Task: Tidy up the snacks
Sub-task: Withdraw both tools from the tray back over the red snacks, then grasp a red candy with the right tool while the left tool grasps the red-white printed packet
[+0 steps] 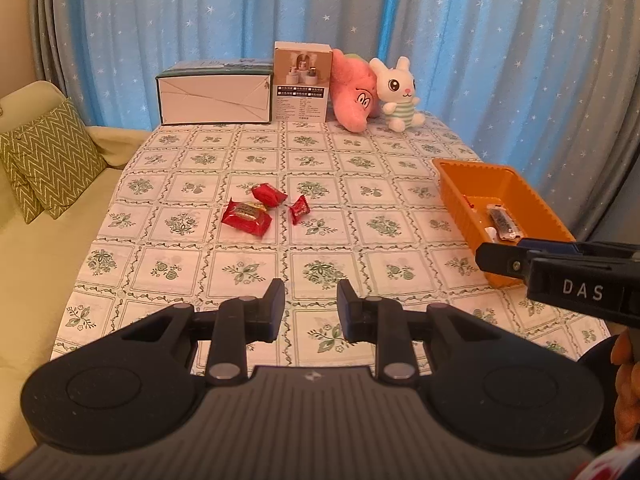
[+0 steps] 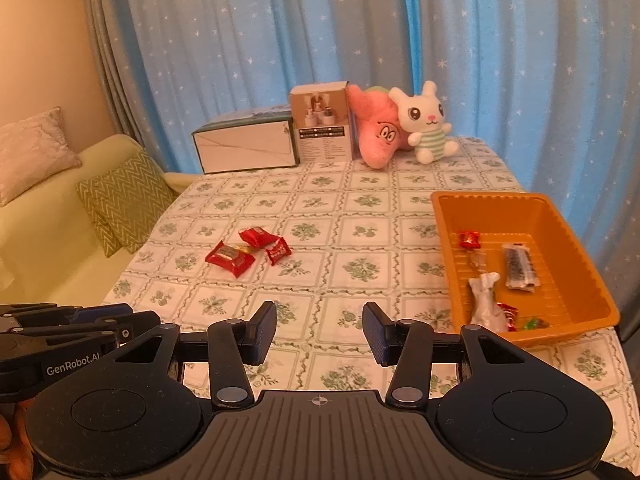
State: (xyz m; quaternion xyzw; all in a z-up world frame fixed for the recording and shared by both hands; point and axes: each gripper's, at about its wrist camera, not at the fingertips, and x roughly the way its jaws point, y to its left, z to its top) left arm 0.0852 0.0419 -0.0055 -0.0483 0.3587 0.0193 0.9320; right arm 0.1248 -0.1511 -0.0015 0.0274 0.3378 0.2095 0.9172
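From the left wrist camera, the left gripper [image 1: 311,304] hangs low over the table [image 1: 192,264] with its two fingers spread apart and nothing between them. Three red snack packs lie close together on the cloth, up at about 11 o'clock from the fingers: a big red pack [image 1: 246,218], a round red pack [image 1: 269,195] just behind it, and a small red candy [image 1: 299,209] just to the right. The orange tray [image 1: 456,192] sits off at 2 o'clock, and the right gripper [image 1: 496,256] pokes in from 3 o'clock in front of it; I cannot tell from here if that one is spread or pressed. From the right wrist camera, the right gripper [image 2: 320,328] is spread wide and holds nothing too. The three red packs lie at 11 o'clock, well apart from it, and the tray is at 2 o'clock with some snacks already inside, like a dark bar [image 2: 518,266] and a white packet [image 2: 484,296]. I think the next job is to pick up one red pack and put it in the tray. To do it well, go for the small candy first, since it sits a bit apart, come down straight over it, squeeze the middle and not the twisty end, and try not to bump the other two packs
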